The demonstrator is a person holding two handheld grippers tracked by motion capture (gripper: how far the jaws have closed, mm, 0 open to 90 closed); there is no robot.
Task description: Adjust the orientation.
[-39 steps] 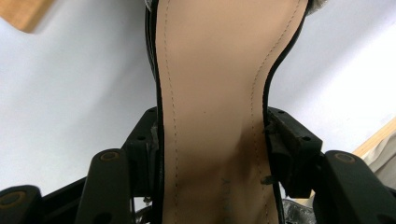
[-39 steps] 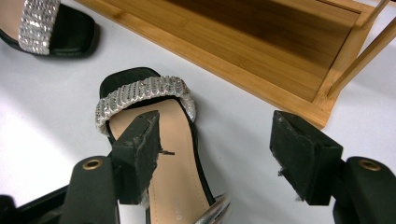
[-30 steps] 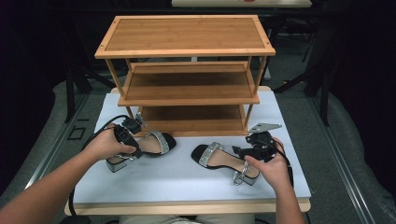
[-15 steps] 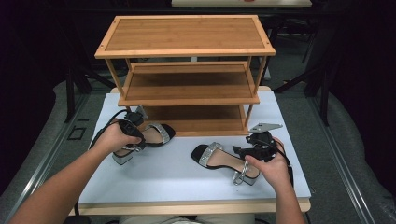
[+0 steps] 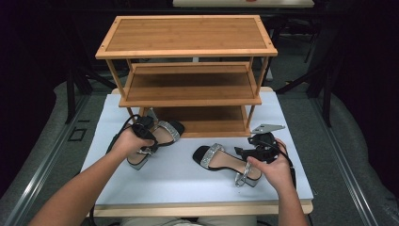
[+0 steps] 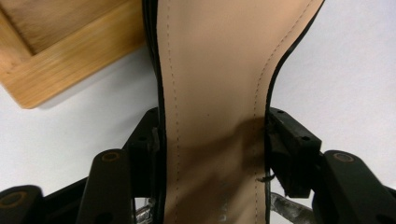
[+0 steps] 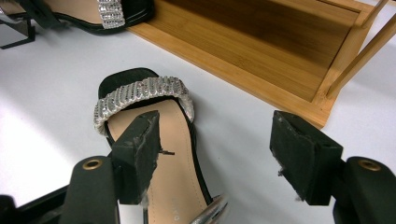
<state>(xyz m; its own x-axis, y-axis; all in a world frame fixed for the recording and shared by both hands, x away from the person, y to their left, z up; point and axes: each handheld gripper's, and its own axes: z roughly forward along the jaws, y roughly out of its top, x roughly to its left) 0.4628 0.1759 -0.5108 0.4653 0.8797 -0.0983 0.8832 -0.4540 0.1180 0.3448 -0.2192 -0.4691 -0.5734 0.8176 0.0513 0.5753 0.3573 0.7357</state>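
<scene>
Two black sandals with silver glitter straps lie on the white table (image 5: pixel 169 183). My left gripper (image 5: pixel 148 137) is shut on the left sandal (image 5: pixel 165 132), whose toe points at the wooden shoe rack (image 5: pixel 188 84). In the left gripper view the jaws of the left gripper (image 6: pixel 215 154) pinch both edges of that sandal's tan insole (image 6: pixel 215 84). My right gripper (image 5: pixel 242 153) stands open at the heel end of the right sandal (image 5: pixel 219 159). In the right gripper view one jaw of the right gripper (image 7: pixel 219 154) hovers over the insole of the right sandal (image 7: pixel 149 112), the other over bare table.
The rack has three tiers; its bottom shelf (image 7: pixel 261 46) sits low on the table just beyond both sandals, and a corner of the rack (image 6: pixel 51 51) is close to the held sandal. The left sandal (image 7: pixel 93 11) lies by the shelf's front edge.
My left gripper has carried its sandal forward and to the right, closer to the rack's bottom shelf. The right gripper and its sandal have stayed put.
</scene>
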